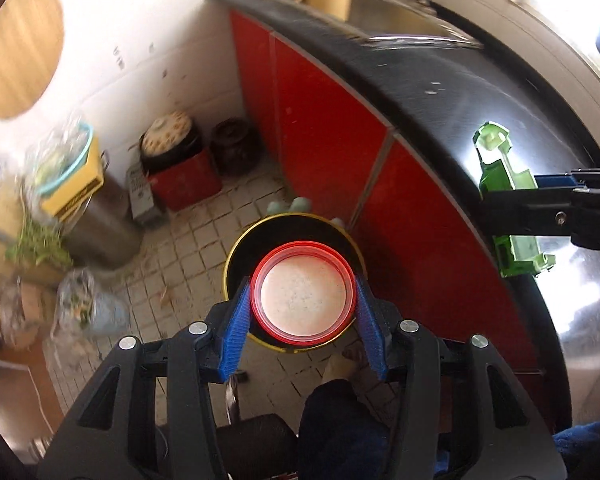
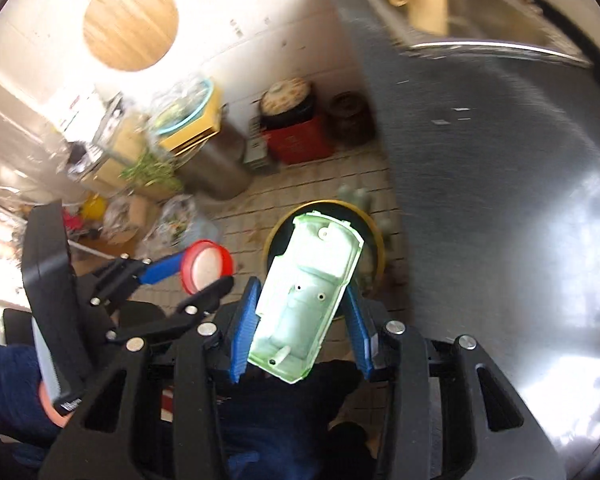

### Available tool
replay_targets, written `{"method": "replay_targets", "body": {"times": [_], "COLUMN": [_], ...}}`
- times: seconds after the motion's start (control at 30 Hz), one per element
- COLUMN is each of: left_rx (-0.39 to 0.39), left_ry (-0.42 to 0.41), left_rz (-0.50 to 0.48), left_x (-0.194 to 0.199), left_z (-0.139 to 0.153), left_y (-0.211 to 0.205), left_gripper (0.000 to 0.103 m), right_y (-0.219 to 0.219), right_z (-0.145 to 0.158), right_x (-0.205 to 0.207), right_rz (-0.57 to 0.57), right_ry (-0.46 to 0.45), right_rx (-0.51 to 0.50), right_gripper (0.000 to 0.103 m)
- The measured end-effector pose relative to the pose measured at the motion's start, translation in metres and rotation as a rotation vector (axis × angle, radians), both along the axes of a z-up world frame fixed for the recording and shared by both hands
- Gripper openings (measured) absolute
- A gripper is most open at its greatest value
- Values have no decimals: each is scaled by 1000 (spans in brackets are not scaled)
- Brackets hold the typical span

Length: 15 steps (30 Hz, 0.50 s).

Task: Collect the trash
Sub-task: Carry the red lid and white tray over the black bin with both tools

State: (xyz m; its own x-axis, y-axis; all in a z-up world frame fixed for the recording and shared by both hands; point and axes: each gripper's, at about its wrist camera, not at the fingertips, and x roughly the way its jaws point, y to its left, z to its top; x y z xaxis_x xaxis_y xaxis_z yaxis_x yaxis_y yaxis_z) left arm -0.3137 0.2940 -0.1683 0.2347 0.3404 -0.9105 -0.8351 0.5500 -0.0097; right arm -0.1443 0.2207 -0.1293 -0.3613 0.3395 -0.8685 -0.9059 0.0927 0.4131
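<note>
A home kitchen: steel sink (image 1: 400, 16), red cabinets (image 1: 324, 136) (pots on floor).

lid (image 1: 303, 295): red rim, pale cream centre with fine specks
shell (image 2: 305, 295): pale green plastic, whitish inside
bin (image 1: 236, 256): black inside, gold-yellow rim
left tool (image 1: 303, 312): black frame, blue ribbed pads (image 1: 236, 330)
right tool (image 2: 302, 320): black frame, blue pads (image 2: 244, 330)
desk (image 1: 440, 92): black top with pale flecks
doors (image 1: 324, 132): glossy red
floor (image 1: 204, 248): small off-white tiles, dark grout
board (image 2: 131, 24): light wood, striped grain
sleeve (image 2: 8, 384): dark blue
</note>
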Motion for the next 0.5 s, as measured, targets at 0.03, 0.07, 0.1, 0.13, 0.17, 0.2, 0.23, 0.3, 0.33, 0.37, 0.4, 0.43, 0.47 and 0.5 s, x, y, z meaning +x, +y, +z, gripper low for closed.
{"method": "replay_targets", "body": {"times": [0.03,0.07,0.1,0.13,0.17,0.2,0.23,0.3,0.33,0.37,0.4,0.43,0.47,0.5], "left_rx": [-7,-13,-22,-42,-57,-76,-100,-119,-122,-121,-124,-128,-133,-137], "left_ry": [4,6,1,-14,-22,-31,-51,-62,-62,-60,-55,-55,-60,-61], "left_rz": [24,39,55,74,90,105,120,138,138,137,136,137,137,137], "left_x": [-8,-12,-18,-22,-25,-28,-33,-39,-38,-38,-37,-37,-36,-36], "left_z": [-6,-11,-17,-24,-31,-36,-44,-52,-56,-60,-63,-66,-68,-70], "left_y": [5,10,14,21,26,30,37,42,47,50,52,55,55,57], "left_gripper": [48,48,48,48,48,48,48,48,48,48,48,48,48,48], "right_y": [8,17,27,37,43,49,56,66,72,73,76,79,81,83], "right_z": [-5,-11,-19,-28,-34,-41,-47,-59,-64,-69,-73,-77,-79,-81], "right_x": [-8,-13,-19,-23,-23,-25,-28,-32,-33,-31,-30,-30,-30,-28], "right_rz": [15,29,43,50,52,56,60,73,80,82,85,88,91,91], "right_ry": [1,-2,-6,-5,-5,-3,-2,-19,-29,-29,-35,-43,-48,-50], "right_rx": [-11,-22,-35,-55,-65,-78,-90,-111,-120,-128,-138,-141,-146,-149], "right_gripper": [41,41,41,41,41,41,41,41,41,41,41,41,41,41]}}
